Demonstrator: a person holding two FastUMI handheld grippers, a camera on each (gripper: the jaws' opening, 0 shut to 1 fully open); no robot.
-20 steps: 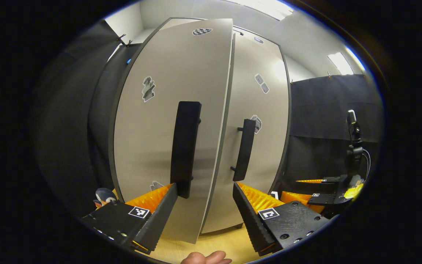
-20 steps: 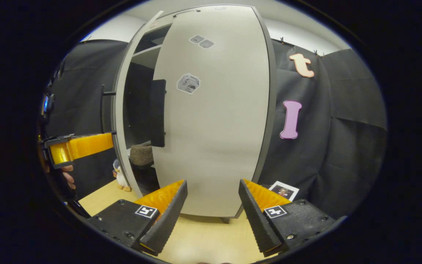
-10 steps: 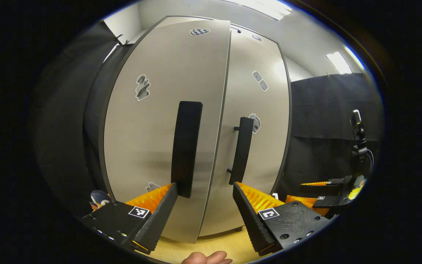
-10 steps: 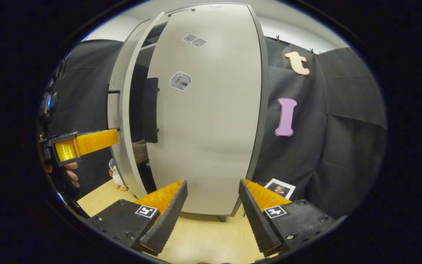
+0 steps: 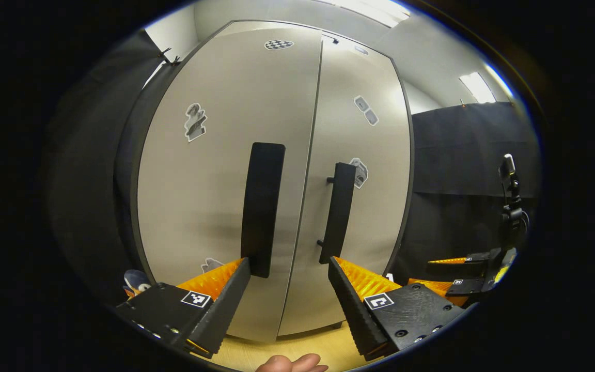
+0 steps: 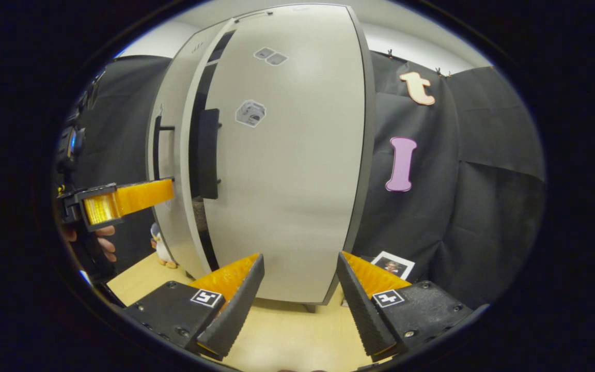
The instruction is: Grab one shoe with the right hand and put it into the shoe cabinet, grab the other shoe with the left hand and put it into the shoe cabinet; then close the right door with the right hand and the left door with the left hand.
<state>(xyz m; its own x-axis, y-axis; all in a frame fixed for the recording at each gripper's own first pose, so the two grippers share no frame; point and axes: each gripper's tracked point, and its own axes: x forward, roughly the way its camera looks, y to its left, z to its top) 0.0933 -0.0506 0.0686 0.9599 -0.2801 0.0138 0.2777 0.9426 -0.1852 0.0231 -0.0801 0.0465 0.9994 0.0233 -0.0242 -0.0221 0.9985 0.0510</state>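
Grey laminate, matt and flat: the shoe cabinet (image 5: 277, 170) stands on the pale wood floor (image 6: 287, 336) against the booth's black cloth wall.

- Left door (image 5: 225, 170): stiff board, smooth face with small stickers, almost shut; the right gripper view shows a narrow dark gap at its free edge. Judged light on its hinges, so a gentle push should seat it. Slick face, so press flat near the handle side, not the hinge side.
- Left handle (image 5: 262, 206): black upright bar, rigid, standing off the door on short posts. You can take hold here if a push slips.
- Right door (image 6: 287, 155): same board, lying flush. Right handle (image 5: 336, 212): matching black bar.
- Shoes: presumably inside; too little shows through the gap to tell.
- Left gripper (image 5: 288, 289): jaws wide, holding nothing, just before the left handle; contact with the door cannot be told.
- Right gripper (image 6: 298, 287): jaws wide, empty, facing the right door.
- Toy penguin (image 6: 162, 250): on the floor by the cabinet's left corner.
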